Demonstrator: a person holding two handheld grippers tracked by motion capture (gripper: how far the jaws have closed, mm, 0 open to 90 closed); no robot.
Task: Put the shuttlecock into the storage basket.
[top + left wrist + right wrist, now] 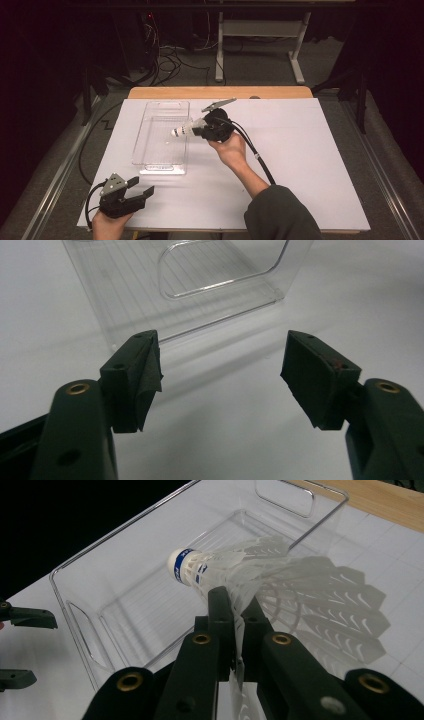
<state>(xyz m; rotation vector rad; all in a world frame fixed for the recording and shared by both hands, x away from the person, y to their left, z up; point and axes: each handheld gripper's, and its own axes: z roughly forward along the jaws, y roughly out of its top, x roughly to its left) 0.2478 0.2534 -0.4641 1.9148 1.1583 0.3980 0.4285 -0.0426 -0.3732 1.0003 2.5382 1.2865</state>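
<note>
Right tool [200, 131] clamped tight, arm extended; left tool [135, 189] rests low, jaws spread wide.

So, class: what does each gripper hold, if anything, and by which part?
The right gripper pinches a white shuttlecock by its feather skirt, cork end pointing over the clear tray. The left gripper stands open, holding nothing.

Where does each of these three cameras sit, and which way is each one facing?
High view: above the person's side of the table, looking forward and down on the white table, clear bin, both hands and grippers.
Left gripper view: rides the left gripper, low over the table, looking along its open black fingers at the bin's end wall.
Right gripper view: rides the right gripper, looking down into the bin past fingers shut on a shuttlecock.
Shared: all three show the bin; the high and right gripper views show the shuttlecock.
</note>
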